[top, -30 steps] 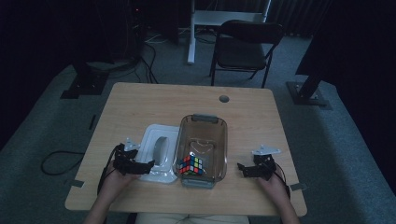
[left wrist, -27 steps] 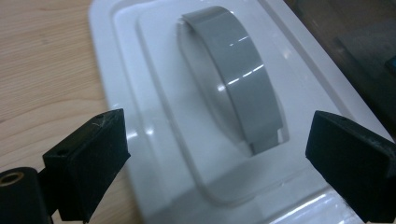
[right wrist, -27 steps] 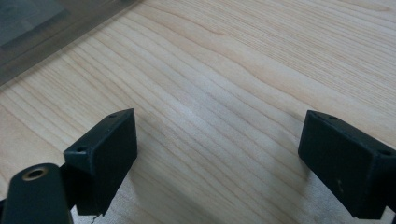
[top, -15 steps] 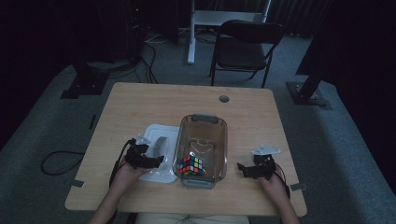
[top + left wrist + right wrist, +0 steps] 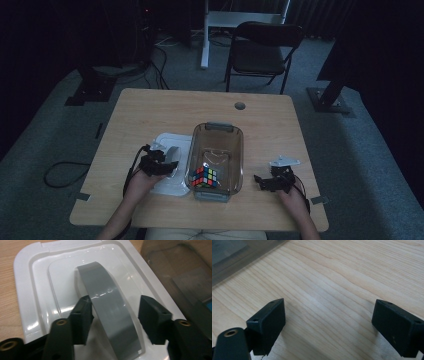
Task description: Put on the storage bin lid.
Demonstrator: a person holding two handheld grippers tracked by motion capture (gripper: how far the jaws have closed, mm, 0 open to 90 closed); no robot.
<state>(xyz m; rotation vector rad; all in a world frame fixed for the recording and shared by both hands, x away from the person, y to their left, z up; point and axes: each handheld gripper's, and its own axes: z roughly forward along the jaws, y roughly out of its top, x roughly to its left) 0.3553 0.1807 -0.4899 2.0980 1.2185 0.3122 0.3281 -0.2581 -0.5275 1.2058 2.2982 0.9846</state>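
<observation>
**Mia:** Looking at the left hand-held gripper, I see its two black jaws have just been closing in. The grey handle of the white lid is between them. One jaw is just about at the handle and the other has a gap, so it is not pinched yet.

**Ben:** Where is the lid?

**Mia:** It lies flat on the tabletop, just beside the clear box with the colour cube inside.

**Ben:** Is the lid hard to lift?

**Mia:** I think it is light, thin plastic, shiny and a bit slippery. The handle is a bendy-looking strip that arches up, so that is the best place to grab, right in the middle.

**Ben:** And the other one?

**Mia:** The right hand-held gripper has its jaws wide apart over bare wood, holding nothing.
</observation>
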